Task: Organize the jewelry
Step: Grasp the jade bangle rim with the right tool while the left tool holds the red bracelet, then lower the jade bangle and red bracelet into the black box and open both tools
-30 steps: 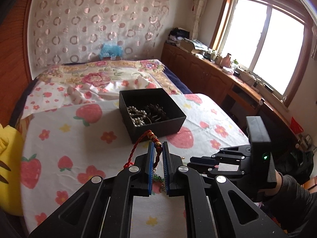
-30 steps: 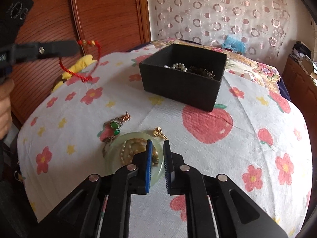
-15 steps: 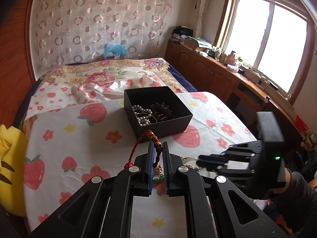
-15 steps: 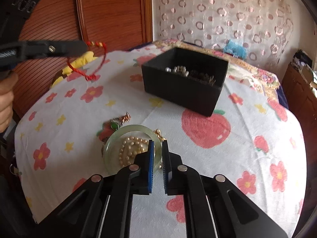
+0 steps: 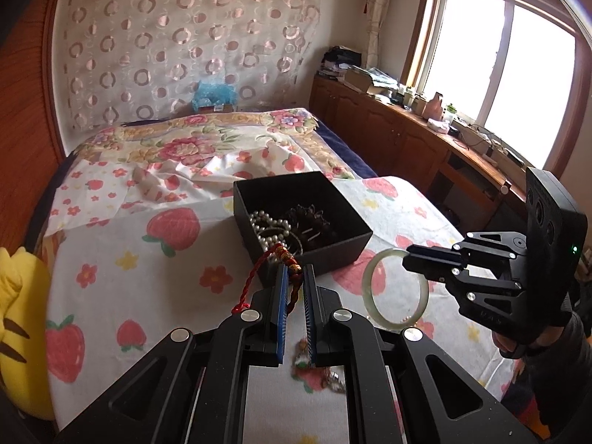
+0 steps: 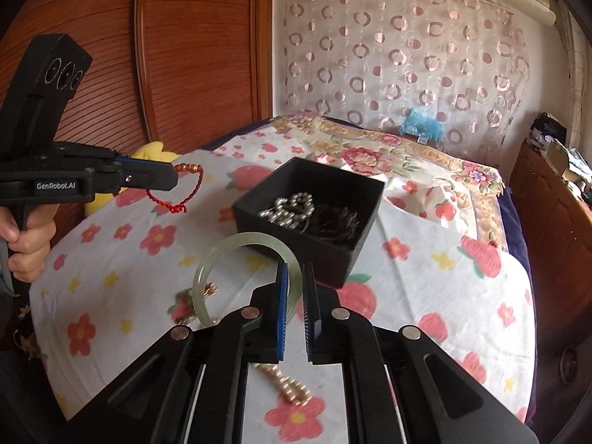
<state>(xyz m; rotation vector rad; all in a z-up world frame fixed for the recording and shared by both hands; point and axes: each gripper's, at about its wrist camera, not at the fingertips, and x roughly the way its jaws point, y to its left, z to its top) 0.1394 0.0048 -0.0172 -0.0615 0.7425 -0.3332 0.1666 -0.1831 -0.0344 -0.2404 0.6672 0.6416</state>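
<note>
Left wrist view: my left gripper [image 5: 295, 277] pinches the red cord bracelet [image 5: 275, 273] just short of the black box [image 5: 301, 222]; I should carry it over the rim w/o snagging, then let go low. Right wrist view: right gripper [image 6: 295, 277] clamps the jade bangle [image 6: 244, 273] near the box's front wall; pearl strand [image 6: 286, 386] is on the cloth, nearer me.

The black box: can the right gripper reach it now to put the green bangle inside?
Probably yes. The right gripper, shut on the green bangle, hangs just before the black box; its top is open and nothing stands between.

Box [image 5: 301, 222] on bed [image 5: 111, 244] (necklace [image 5: 266, 224] inside).
</note>
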